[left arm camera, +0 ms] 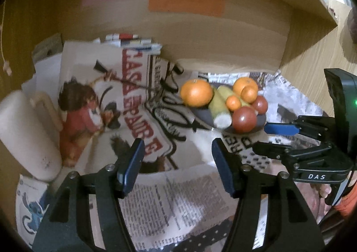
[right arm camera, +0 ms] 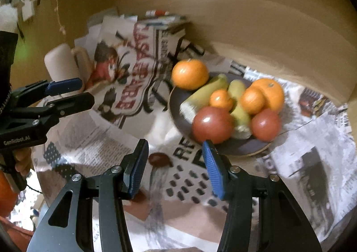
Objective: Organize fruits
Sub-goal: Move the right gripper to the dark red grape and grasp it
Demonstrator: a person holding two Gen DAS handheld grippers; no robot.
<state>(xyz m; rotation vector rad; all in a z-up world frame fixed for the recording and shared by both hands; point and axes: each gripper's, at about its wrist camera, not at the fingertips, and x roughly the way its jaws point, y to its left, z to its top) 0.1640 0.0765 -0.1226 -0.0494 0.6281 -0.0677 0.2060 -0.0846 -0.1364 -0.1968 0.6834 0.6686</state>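
A dark plate (right arm camera: 178, 118) sat right of centre in the right wrist view, piled with oranges (right arm camera: 190, 74), two tomatoes (right arm camera: 212, 124) and pale yellow pieces (right arm camera: 202, 93). It rested on newspaper (right arm camera: 312, 140). The right gripper (right arm camera: 176, 162), low in the frame, had its jaws spread wide and held nothing. The left gripper (left arm camera: 177, 158) was likewise wide apart and empty. A white jug (left arm camera: 26, 135) stood at the left edge.

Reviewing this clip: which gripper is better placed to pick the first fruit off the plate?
Right, probably. The right gripper is open, with one fingertip by the near tomato on the plate. The left gripper is open too, but farther back over newspaper.
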